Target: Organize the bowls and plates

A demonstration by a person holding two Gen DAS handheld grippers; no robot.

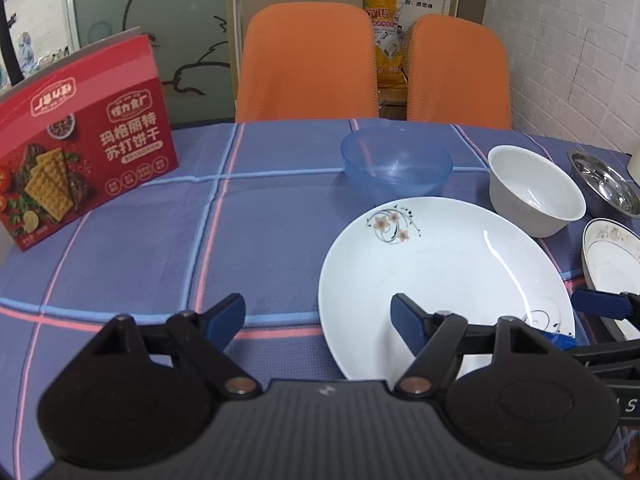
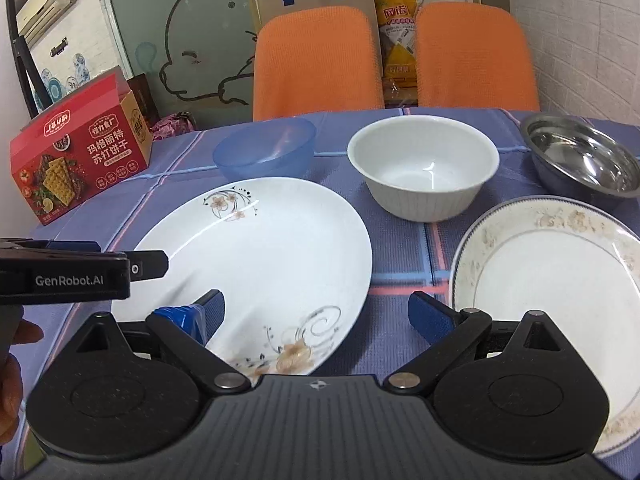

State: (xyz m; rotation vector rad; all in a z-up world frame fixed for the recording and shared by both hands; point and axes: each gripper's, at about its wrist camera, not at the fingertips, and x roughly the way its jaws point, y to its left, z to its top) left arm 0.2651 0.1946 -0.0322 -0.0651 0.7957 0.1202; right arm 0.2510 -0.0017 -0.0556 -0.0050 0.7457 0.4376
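A large white plate with flower prints (image 1: 440, 272) (image 2: 272, 248) lies flat on the blue checked tablecloth. My left gripper (image 1: 316, 314) is open; its right finger hangs over the plate's near part and its left finger over bare cloth. In the right wrist view the left gripper (image 2: 148, 264) shows side-on at the plate's left rim. My right gripper (image 2: 318, 312) is open too, with its taped left finger over the plate's near edge. Behind stand a blue plastic bowl (image 1: 396, 168) (image 2: 264, 152), a white bowl (image 1: 532, 192) (image 2: 424, 168) and a steel bowl (image 1: 604, 182) (image 2: 580, 160). A worn patterned plate (image 2: 552, 280) (image 1: 612, 256) lies at the right.
A red cracker box (image 1: 80, 140) (image 2: 80, 160) stands at the table's left. Two orange chairs (image 1: 308, 64) (image 2: 476, 56) are pushed in at the far side. A white brick wall (image 1: 580, 40) closes the right. A person's hand (image 2: 16, 360) shows at the lower left.
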